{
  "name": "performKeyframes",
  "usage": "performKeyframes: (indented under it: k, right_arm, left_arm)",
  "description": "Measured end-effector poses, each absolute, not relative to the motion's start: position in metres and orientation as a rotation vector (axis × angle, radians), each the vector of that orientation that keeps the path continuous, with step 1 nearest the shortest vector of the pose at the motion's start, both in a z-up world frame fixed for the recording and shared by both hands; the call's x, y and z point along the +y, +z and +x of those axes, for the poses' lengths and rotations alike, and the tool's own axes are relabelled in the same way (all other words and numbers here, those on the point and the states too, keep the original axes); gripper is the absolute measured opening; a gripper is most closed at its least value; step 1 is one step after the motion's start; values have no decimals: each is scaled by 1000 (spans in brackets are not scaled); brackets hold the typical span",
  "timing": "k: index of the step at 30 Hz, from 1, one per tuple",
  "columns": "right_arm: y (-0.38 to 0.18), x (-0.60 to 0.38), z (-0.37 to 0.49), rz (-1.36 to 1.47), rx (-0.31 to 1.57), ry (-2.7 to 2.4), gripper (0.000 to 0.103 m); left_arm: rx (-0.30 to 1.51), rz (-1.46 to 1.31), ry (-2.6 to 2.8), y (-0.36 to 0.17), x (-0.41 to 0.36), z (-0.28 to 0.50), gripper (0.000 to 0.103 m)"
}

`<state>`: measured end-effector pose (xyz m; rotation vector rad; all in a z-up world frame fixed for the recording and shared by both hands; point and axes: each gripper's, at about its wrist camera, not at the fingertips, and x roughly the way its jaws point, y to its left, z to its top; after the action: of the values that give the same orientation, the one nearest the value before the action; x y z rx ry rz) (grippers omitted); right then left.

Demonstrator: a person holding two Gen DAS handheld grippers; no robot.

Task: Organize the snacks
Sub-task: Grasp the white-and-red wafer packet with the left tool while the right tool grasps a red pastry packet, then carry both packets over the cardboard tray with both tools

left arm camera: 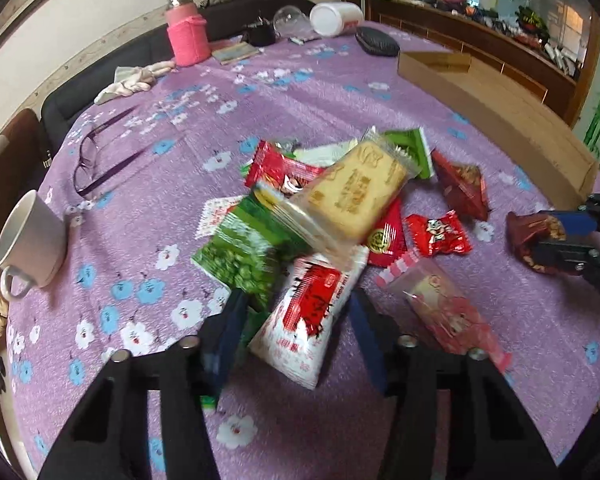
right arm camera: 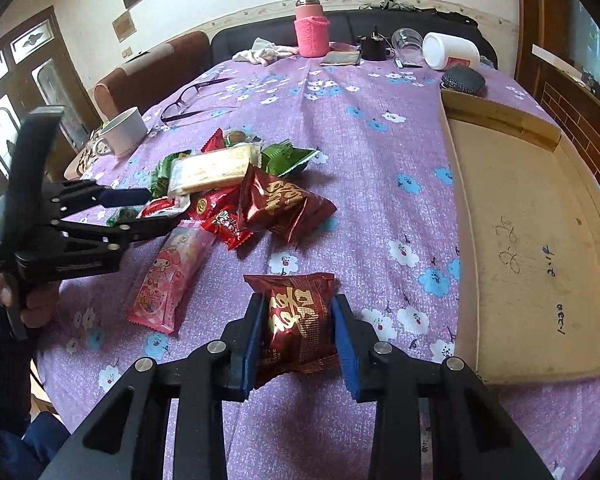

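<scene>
A pile of snack packets lies mid-table; it also shows in the right wrist view. My left gripper stands open around a white-and-red packet, its pads beside the packet's sides with gaps. A green pea packet lies just left of it. My right gripper is shut on a dark red foil packet and holds it above the cloth; it shows in the left wrist view at the right. A shallow cardboard tray lies to the right.
A pink Melody packet lies apart from the pile. A white mug, glasses, a pink-sleeved jar, a tipped white tub and a dark pouch sit around the purple flowered tablecloth.
</scene>
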<state>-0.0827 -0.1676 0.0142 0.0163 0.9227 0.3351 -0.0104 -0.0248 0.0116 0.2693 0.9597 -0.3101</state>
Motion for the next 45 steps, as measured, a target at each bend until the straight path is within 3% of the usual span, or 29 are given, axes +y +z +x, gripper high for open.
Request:
performKeyframes:
  k: [2,6,23,45]
  right_arm:
    - [14,-168,-83,28,924,339,36]
    - [14,-170,-83,46,923,343,36]
    - [39,-178,-94,103,844,375,36]
    - [67,-248,-74,285,766,260,36]
  left_arm:
    - [958,256,-311,12,-25,-9,37]
    - [969,227,-294,12,-25,-11,25]
    - [898,84,-353,58,-23,-42,25]
    - [867,52,-452,94,-85,-3,25]
